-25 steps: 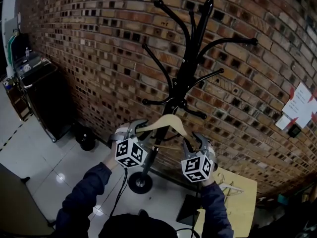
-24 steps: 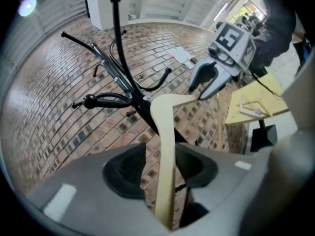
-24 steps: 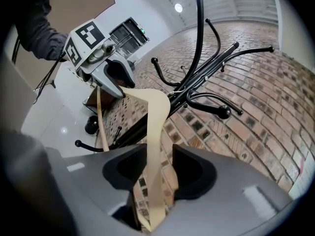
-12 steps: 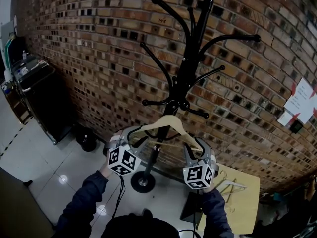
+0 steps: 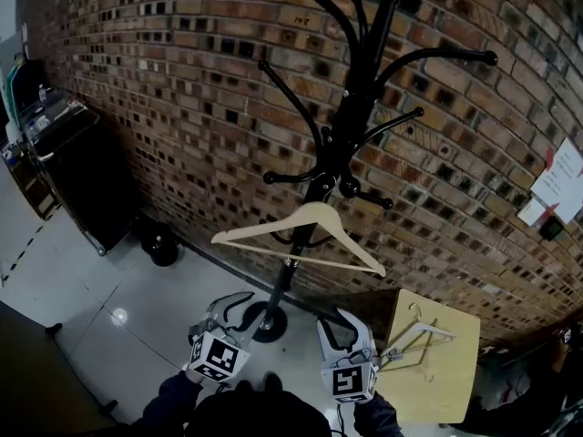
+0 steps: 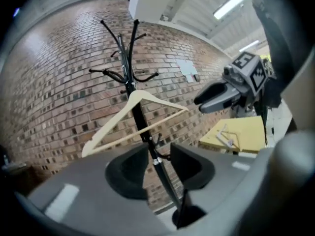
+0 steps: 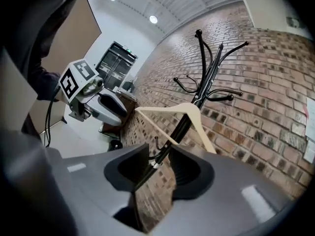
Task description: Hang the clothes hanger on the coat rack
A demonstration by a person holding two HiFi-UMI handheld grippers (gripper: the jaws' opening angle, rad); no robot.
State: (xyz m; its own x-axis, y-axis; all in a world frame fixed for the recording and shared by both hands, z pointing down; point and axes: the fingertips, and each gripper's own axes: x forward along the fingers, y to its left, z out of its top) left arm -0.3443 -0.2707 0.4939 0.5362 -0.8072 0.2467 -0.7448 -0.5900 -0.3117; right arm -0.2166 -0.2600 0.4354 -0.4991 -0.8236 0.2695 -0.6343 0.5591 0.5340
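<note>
Navy sleeves (image 5: 169, 400), grey handheld grippers.
Left gripper (image 5: 242, 304) and right gripper (image 5: 334, 324): grey shells, black pads, black-and-white marker cubes; jaws closing, empty.

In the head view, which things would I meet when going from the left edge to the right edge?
Dark cabinet, small black bin, wooden hanger, yellow table, white paper on the brick wall.

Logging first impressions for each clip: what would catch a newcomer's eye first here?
A pale wooden hanger hangs on the tall black coat rack against the brick wall, mid-frame in the head view. Below it, the left claw and right claw sit low, their jaws closing with nothing between them. At lower right, a yellow table holds more hangers.
</note>
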